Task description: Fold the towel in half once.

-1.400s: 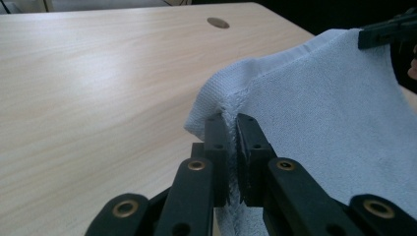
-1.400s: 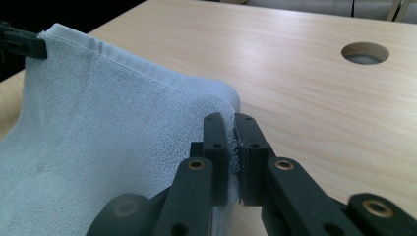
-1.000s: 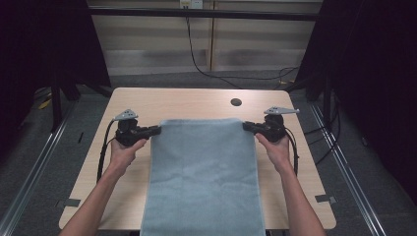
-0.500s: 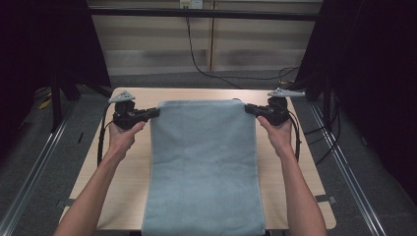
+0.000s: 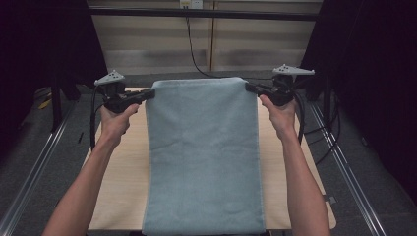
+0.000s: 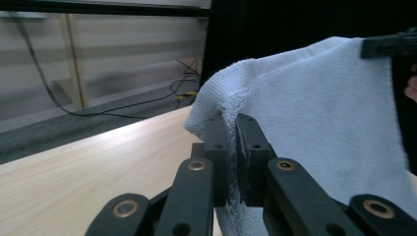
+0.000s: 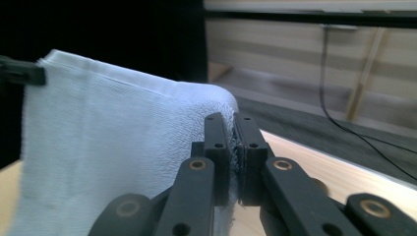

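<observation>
Over the far edge of the table, both arms: we reach forward with forearms stretched out and nearly parallel, hands raised above the wooden table (image 5: 120, 182).
Left hand (image 5: 116, 119): we grip the left gripper (image 5: 149, 92) near the table's far-left corner, its tip pointing inward to the towel's far-left corner.
Right hand (image 5: 278, 110): we hold the right gripper (image 5: 249, 88) near the far-right corner, its tip pointing inward to the towel's far-right corner.
Left tongs: in the left gripper view we see the jaws pressed narrow onto a fold of the towel (image 6: 314, 123), cloth bunched between them.
Right tongs: in the right gripper view we see the jaws likewise clamped narrow on the towel's corner, frayed fibres showing between them.
Towel (image 5: 204, 157): pale blue terry, stretched taut between our two grippers along its lifted far edge; it runs down the table's middle and reaches the near edge.
Towel surface: flat, with faint creases.
</observation>
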`<state>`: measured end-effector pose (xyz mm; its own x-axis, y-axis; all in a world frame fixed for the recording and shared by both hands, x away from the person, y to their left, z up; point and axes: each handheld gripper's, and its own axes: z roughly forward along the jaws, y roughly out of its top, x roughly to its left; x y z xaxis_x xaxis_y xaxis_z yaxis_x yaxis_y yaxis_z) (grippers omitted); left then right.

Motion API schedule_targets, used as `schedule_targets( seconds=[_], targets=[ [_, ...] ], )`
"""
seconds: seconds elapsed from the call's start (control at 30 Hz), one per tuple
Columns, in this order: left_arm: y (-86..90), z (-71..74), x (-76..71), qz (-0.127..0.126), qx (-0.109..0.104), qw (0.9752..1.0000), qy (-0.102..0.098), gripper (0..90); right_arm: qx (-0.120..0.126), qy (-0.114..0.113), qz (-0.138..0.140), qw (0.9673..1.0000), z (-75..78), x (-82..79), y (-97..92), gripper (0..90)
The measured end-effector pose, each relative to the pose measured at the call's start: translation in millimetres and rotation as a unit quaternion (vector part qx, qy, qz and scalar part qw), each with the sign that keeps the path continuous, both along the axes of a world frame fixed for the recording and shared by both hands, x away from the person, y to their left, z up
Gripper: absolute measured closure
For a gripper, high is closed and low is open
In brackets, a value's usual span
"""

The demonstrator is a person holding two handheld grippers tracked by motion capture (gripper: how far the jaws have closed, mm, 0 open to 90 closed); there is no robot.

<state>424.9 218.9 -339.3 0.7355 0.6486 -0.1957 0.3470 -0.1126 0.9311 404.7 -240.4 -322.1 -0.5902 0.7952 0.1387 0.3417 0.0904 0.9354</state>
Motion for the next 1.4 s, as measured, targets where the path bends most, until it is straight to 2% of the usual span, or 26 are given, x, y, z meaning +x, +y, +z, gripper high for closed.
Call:
schedule_targets(
  seconds=[0.07, 0.2, 0.3, 0.33, 0.4, 0.43, 0.47, 0.53, 0.57, 0.77, 0.8, 0.83, 0.87, 0.9, 0.93, 0.97, 1.0, 1.03, 1.07, 1.1, 1.13, 1.2, 1.23, 1.3, 1.37, 1.4],
  targets=[
    [-0.1, -5.9, -12.2, -0.012, -0.005, 0.9999, 0.003, 85.2, -0.001, 0.0, 0.005, 1.0, -2.0, -5.8, 0.3, 86.3],
    [-1.9, -20.9, -45.1, -0.034, 0.006, 0.9993, 0.01, 85.2, 0.004, 0.007, 0.033, 0.9994, -17.5, -47.0, -4.5, 86.3],
    [-0.7, -23.2, -59.8, -0.048, 0.006, 0.9988, 0.006, 85.3, -0.01, 0.021, 0.045, 0.9987, -30.5, -73.7, -7.1, 86.4],
    [1.2, -24.5, -75.1, -0.06, 0.007, 0.9982, 0.006, 85.3, -0.019, 0.023, 0.049, 0.9983, -33.8, -83.2, -7.4, 86.3],
    [3.1, -25.0, -82.2, -0.06, 0.015, 0.9981, 0.005, 85.3, -0.021, 0.025, 0.052, 0.9981, -36.3, -93.4, -8.4, 86.4],
    [5.0, -26.0, -89.1, -0.057, 0.021, 0.9982, 0.005, 85.4, -0.016, 0.025, 0.061, 0.9977, -41.8, -112.8, -10.3, 86.3],
    [6.8, -28.1, -95.6, -0.061, 0.018, 0.9979, 0.012, 85.4, -0.016, 0.025, 0.061, 0.9977, -41.8, -112.8, -10.3, 86.3],
    [9.9, -42.3, -117.2, -0.07, 0.028, 0.9969, 0.022, 85.4, -0.016, 0.032, 0.068, 0.997, -54.6, -140.4, -12.6, 86.4],
    [9.9, -42.3, -117.2, -0.07, 0.028, 0.9969, 0.022, 85.5, -0.013, 0.036, 0.071, 0.9968, -59.1, -149.2, -13.8, 86.4],
    [18.1, -89.2, -164.5, -0.089, 0.025, 0.993, 0.073, 85.4, -0.003, 0.071, 0.083, 0.994, -89.7, -193.8, -16.3, 86.3],
    [18.1, -89.2, -164.5, -0.089, 0.025, 0.993, 0.073, 85.4, -0.016, 0.081, 0.085, 0.993, -96.1, -199.6, -14.2, 86.3],
    [15.3, -105.8, -175.3, -0.093, 0.044, 0.9899, 0.097, 85.4, -0.027, 0.091, 0.086, 0.9917, -102.3, -205.1, -11.9, 86.3],
    [11.5, -114.5, -180.3, -0.098, 0.07, 0.9869, 0.107, 85.4, -0.031, 0.104, 0.089, 0.9901, -108.6, -209.9, -10.5, 86.3],
    [11.5, -114.5, -180.3, -0.098, 0.07, 0.9869, 0.107, 85.4, -0.045, 0.111, 0.089, 0.9888, -114.3, -214.1, -8.9, 86.3],
    [7.7, -132.2, -187.4, -0.104, 0.096, 0.98, 0.139, 85.4, -0.066, 0.116, 0.089, 0.9871, -119.0, -217.7, -7.5, 86.3],
    [7.7, -132.2, -187.4, -0.104, 0.096, 0.98, 0.139, 85.4, -0.074, 0.126, 0.09, 0.9852, -123.5, -220.5, -7.1, 86.2],
    [7.7, -145.5, -192.1, -0.113, 0.106, 0.9741, 0.165, 85.4, -0.071, 0.135, 0.093, 0.9838, -128.1, -222.5, -7.1, 86.3],
    [8.0, -148.3, -194.5, -0.116, 0.111, 0.9721, 0.171, 85.3, -0.066, 0.147, 0.097, 0.9822, -133.9, -224.2, -6.3, 86.2],
    [8.0, -148.3, -194.5, -0.116, 0.111, 0.9721, 0.171, 85.3, -0.075, 0.16, 0.099, 0.9793, -139.9, -226.0, -3.9, 86.2],
    [8.8, -149.4, -197.0, -0.119, 0.109, 0.9722, 0.169, 85.3, -0.075, 0.16, 0.099, 0.9793, -139.9, -226.0, -3.9, 86.2],
    [9.3, -150.4, -199.0, -0.125, 0.111, 0.9713, 0.169, 85.1, -0.087, 0.177, 0.108, 0.9744, -151.5, -228.1, 0.5, 86.2],
    [7.1, -155.0, -202.5, -0.14, 0.121, 0.9677, 0.172, 85.0, -0.08, 0.197, 0.114, 0.9704, -162.6, -227.1, 3.3, 86.2],
    [5.2, -157.2, -202.4, -0.138, 0.132, 0.9665, 0.172, 85.0, -0.095, 0.202, 0.112, 0.9683, -165.3, -226.0, 5.7, 86.2],
    [3.4, -159.4, -200.7, -0.14, 0.131, 0.9658, 0.175, 85.3, -0.105, 0.204, 0.102, 0.9679, -166.8, -220.7, 5.9, 86.3],
    [1.9, -160.2, -193.5, -0.138, 0.135, 0.967, 0.166, 85.4, -0.122, 0.206, 0.091, 0.9667, -169.8, -216.0, 5.0, 86.3],
    [1.0, -160.9, -188.6, -0.131, 0.135, 0.9688, 0.161, 85.6, -0.088, 0.22, 0.095, 0.9669, -174.4, -204.5, -1.7, 86.4]
  ],
)
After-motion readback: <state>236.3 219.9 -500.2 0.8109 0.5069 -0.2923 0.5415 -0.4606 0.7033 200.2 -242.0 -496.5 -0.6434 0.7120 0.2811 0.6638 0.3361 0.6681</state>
